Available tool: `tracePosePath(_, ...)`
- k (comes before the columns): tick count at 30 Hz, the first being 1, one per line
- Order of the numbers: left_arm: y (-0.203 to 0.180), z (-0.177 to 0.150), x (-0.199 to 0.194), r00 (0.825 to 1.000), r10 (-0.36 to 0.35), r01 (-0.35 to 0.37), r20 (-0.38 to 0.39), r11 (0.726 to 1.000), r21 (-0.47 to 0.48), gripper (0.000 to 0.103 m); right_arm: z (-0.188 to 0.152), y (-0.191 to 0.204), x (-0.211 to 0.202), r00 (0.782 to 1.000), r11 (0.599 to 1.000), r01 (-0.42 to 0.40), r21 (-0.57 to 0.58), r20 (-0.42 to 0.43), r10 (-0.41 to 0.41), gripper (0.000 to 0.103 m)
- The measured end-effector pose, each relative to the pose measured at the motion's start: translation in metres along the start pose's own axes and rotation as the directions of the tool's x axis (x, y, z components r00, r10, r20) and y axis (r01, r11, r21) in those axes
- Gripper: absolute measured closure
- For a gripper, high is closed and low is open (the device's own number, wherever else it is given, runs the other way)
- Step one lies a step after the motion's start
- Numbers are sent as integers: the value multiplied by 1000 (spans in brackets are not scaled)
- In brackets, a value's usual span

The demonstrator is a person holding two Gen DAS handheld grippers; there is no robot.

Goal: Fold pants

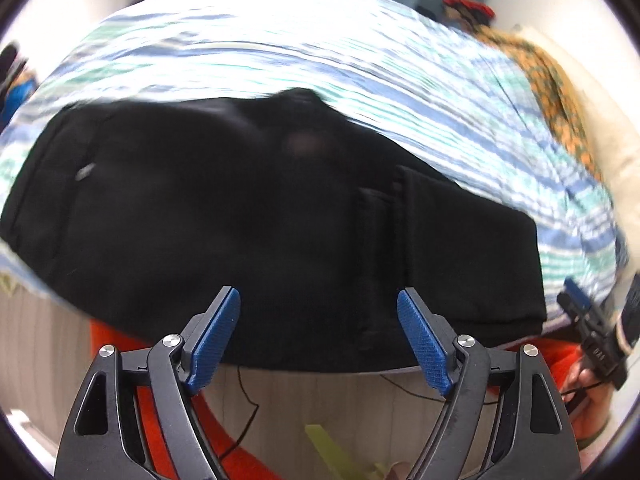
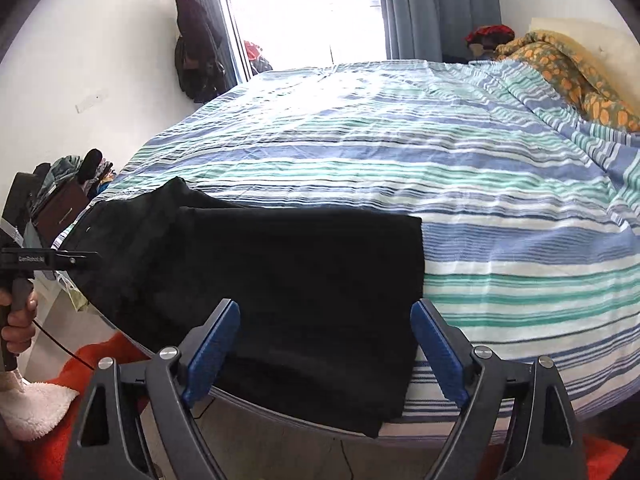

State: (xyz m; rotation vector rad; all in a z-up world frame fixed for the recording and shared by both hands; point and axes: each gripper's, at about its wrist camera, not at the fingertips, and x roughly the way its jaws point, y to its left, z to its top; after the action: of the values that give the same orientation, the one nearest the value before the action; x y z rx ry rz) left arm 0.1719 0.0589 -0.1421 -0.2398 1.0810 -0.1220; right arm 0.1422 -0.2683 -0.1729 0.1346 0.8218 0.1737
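Both grippers — left gripper [image 1: 319,336] and right gripper [image 2: 325,348] — spread wide, holding nothing.
Black pants [image 2: 280,280] lie folded at the striped bed's [image 2: 480,200] near edge.

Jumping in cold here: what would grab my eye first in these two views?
The black pants, folded over and lying at the near edge of the striped bedspread, one end hanging off the mattress. Both grippers, left and right, hover open just short of them. An orange-patterned blanket is bunched at the far right.
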Motion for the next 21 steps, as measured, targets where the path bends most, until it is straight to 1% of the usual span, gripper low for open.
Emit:
tracePosePath(3, 62, -7, -21, 999, 18, -12, 35, 988, -153, 21, 2, -11, -1, 1000, 999, 6, 46, 3, -6, 16)
tracePosePath(5, 109, -12, -34, 997, 29, -10, 65, 962, -272, 21, 1, -13, -2, 1000, 999, 7, 52, 7, -7, 16)
tracePosePath(7, 155, -18, -47, 994, 37, 6, 99, 915, -404, 24, 1, -13, -4, 1000, 998, 1, 57, 6, -2, 16)
tracePosePath(8, 175, -22, -54, 992, 31, 30, 125, 887, -461, 28, 1, -13, -5, 1000, 998, -3, 60, 5, 2, 16)
tracePosePath(9, 191, -25, -59, 988, 20, 59, 151, 863, -501, 34, 0, -12, -6, 1000, 998, -5, 64, 6, 5, 16)
tracePosePath(11, 209, -30, -62, 986, -1, 94, 169, 834, -543, 40, 1, -13, -7, 1000, 998, -8, 68, 6, 8, 16)
tracePosePath(12, 216, -30, -62, 985, -15, 108, 171, 829, -549, 44, 2, -12, -5, 1000, 998, -7, 67, 5, 6, 16)
tracePosePath(14, 222, -31, -57, 987, -31, 113, 158, 831, -545, 49, 3, -11, -4, 1000, 998, 0, 62, 4, -1, 16)
tracePosePath(18, 221, -21, -42, 991, -7, 79, 132, 832, -550, 49, 2, -8, -4, 1000, 999, 7, 43, 6, -8, 16)
tracePosePath(19, 221, -17, -40, 991, -1, 75, 133, 832, -550, 51, 1, -7, -5, 1000, 999, 9, 35, 8, -9, 16)
tracePosePath(20, 219, -13, -39, 991, -2, 75, 135, 840, -538, 65, 1, -5, -5, 1000, 1000, 10, 28, 9, -10, 16)
tracePosePath(21, 218, -9, -36, 992, -6, 70, 124, 854, -516, 90, 0, -5, -6, 1000, 1000, 10, 23, 10, -11, 16)
